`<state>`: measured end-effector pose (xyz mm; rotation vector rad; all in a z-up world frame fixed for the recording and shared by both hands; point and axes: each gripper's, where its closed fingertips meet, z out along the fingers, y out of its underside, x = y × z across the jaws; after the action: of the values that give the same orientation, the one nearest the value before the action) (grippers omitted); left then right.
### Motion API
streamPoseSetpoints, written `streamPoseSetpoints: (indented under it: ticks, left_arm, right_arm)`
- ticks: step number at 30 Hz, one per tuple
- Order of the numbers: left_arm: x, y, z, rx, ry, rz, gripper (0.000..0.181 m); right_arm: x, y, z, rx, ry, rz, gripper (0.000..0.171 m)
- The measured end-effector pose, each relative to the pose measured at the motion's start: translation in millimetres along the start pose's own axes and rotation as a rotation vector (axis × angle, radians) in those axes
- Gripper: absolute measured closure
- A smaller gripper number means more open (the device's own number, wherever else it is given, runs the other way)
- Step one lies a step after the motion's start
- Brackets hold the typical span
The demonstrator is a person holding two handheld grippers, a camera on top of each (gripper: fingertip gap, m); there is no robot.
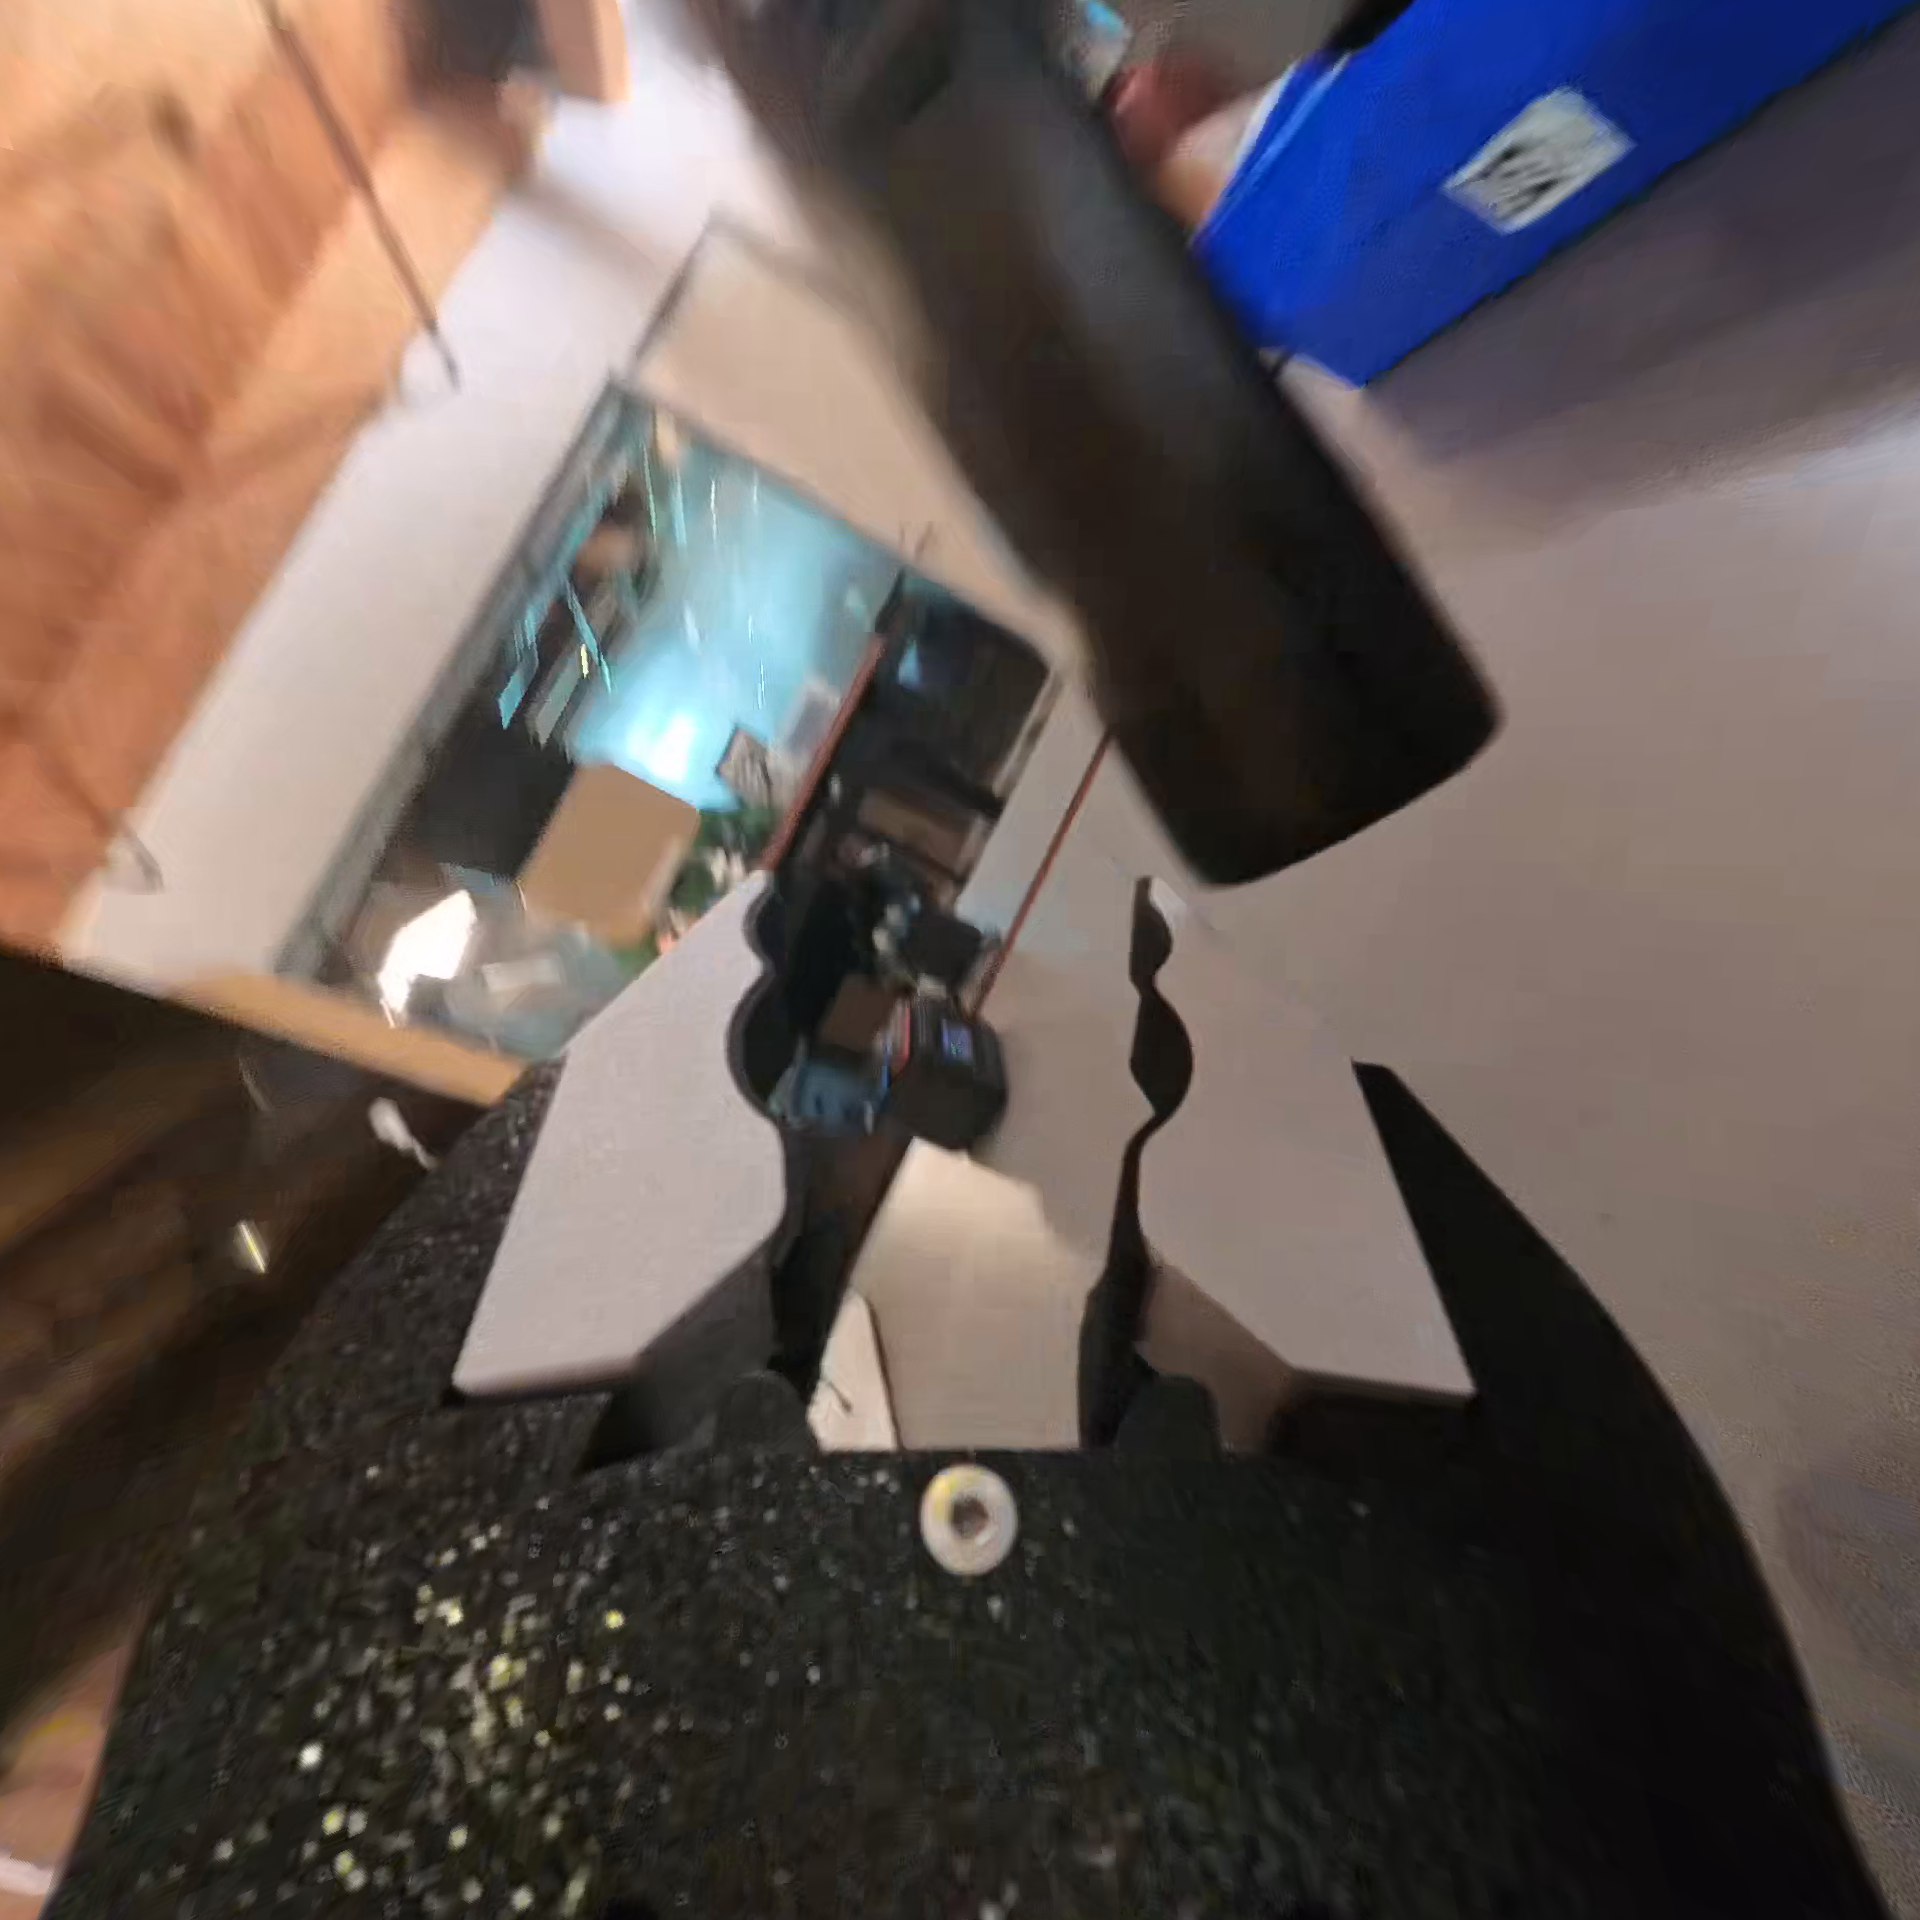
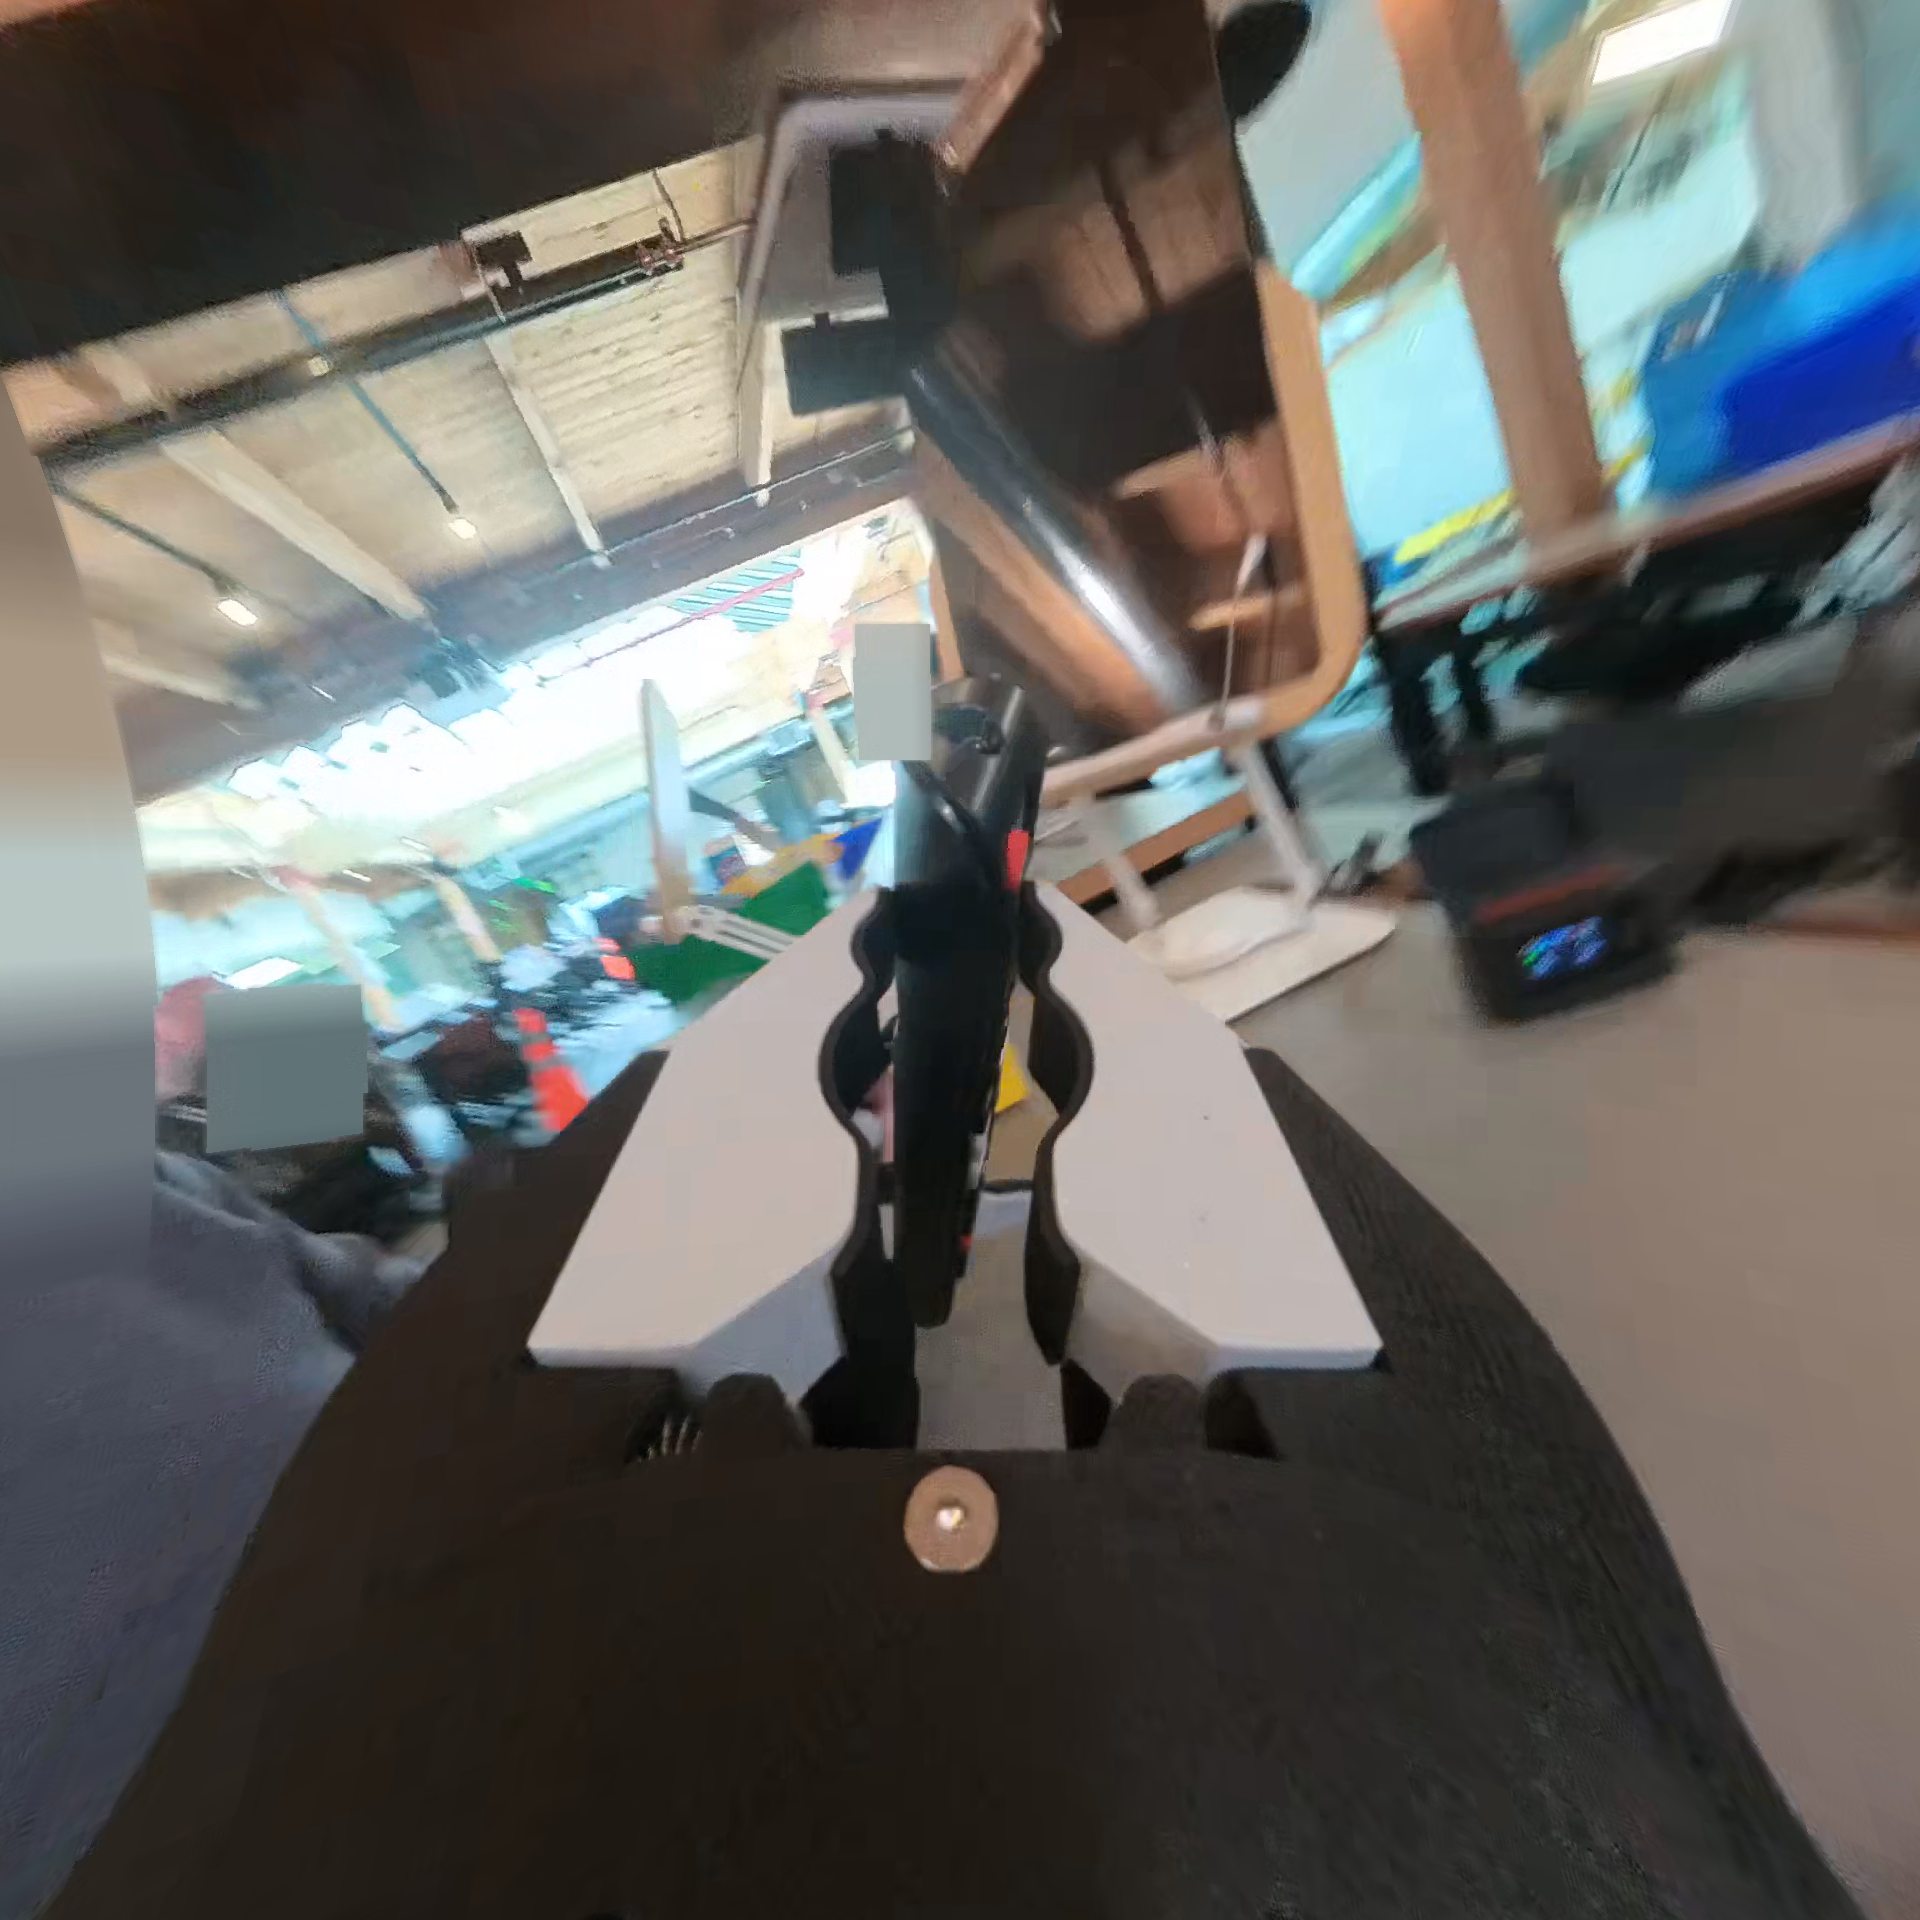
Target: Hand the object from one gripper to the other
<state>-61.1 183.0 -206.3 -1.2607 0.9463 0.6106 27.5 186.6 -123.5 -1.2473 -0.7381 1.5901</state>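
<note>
My right gripper [image 2: 961, 914] is shut on a slim black object with red marks [image 2: 951, 1039]. I see the object edge-on, standing between the grey fingers [image 2: 1143, 1143] and sticking out past their tips. In the left wrist view a blurred flat black shape with a rounded end [image 1: 1226, 582] hangs just beyond and to the upper right of my left gripper [image 1: 956, 914]; it looks like that same object. The left gripper is open and empty, and the black shape does not reach between its grey fingers [image 1: 665, 1143].
A blue bin [image 1: 1507, 177] stands at the far right on the grey surface [image 1: 1662, 831]. A small black box with a lit screen [image 2: 1558, 945] sits ahead, also in the left wrist view [image 1: 951, 1049]. Wooden beams [image 2: 1486, 260] and a white stand base [image 2: 1247, 935] lie beyond. Grey cloth [image 2: 156, 1351] is at the lower left.
</note>
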Motion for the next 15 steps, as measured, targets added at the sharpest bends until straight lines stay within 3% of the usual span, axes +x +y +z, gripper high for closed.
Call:
streamPoseSetpoints:
  ticks: [3,6,11,15]
  left_arm:
    - [-10,23,5,-0.122,0.019,-0.309,0.122]
    - [-5,26,6,-0.119,0.14,-0.664,0.121]
    - [-6,-13,-5,0.148,0.526,-1.396,0.11]
    - [-17,-30,-19,0.349,0.895,-1.91,0.096]
  right_arm:
    - [-12,-8,-1,0.005,0.099,-0.39,0.149]
    - [-18,-3,3,-0.046,0.233,-0.829,0.149]
    - [-33,23,14,-0.135,0.336,-1.566,0.15]
    - [-62,58,26,-0.119,0.168,-1.804,0.15]
